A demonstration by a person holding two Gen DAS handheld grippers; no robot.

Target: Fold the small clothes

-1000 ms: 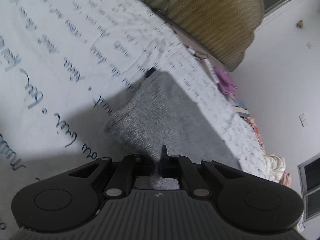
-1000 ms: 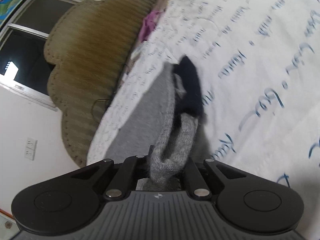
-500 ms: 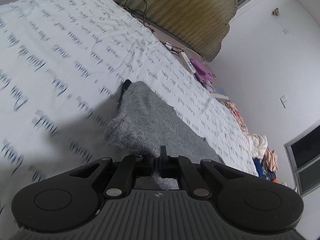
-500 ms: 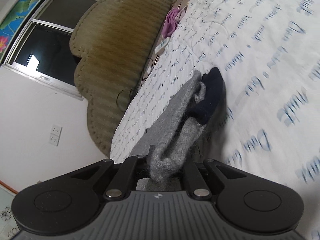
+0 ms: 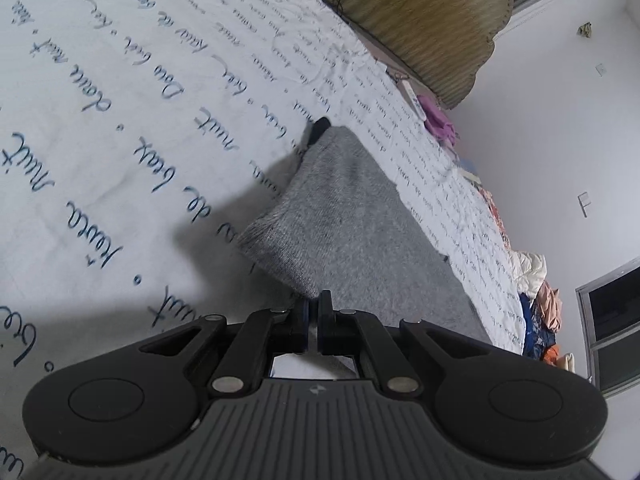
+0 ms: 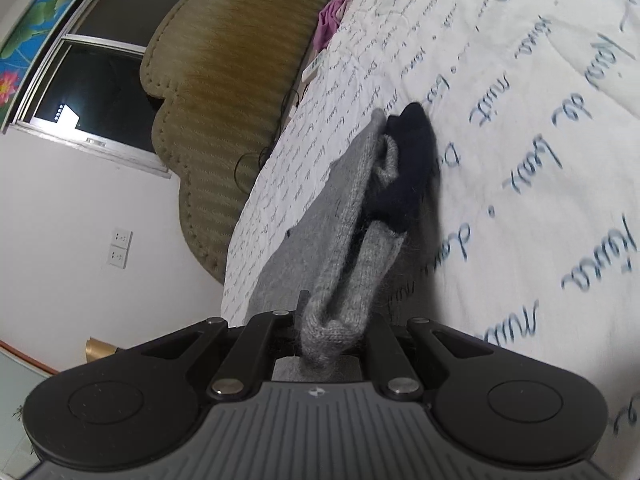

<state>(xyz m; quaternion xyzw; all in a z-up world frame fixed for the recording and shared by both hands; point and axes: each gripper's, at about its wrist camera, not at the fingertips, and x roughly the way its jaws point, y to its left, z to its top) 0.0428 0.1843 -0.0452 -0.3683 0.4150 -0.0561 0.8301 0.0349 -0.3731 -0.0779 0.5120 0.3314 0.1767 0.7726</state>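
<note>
A grey knitted garment (image 5: 340, 216) with a dark navy end (image 5: 318, 128) hangs taut above a white bedsheet with blue script (image 5: 120, 120). My left gripper (image 5: 313, 308) is shut, its jaws nearly touching, pinching the garment's near edge. My right gripper (image 6: 332, 320) is shut on a bunched grey fold of the same garment (image 6: 352, 240); the navy part (image 6: 408, 168) hangs beyond it, close to the sheet (image 6: 540, 120).
A tan padded headboard (image 5: 420, 16) stands at the bed's far end. A purple cloth (image 5: 438, 122) and piled clothes (image 5: 536, 280) lie along the bed's far edge. White walls and dark windows (image 6: 96, 92) surround the bed.
Both grippers have kept hold of the garment while swinging over the bed. The left gripper's view has tilted back toward the sheet, and the garment hangs nearer the sheet.
</note>
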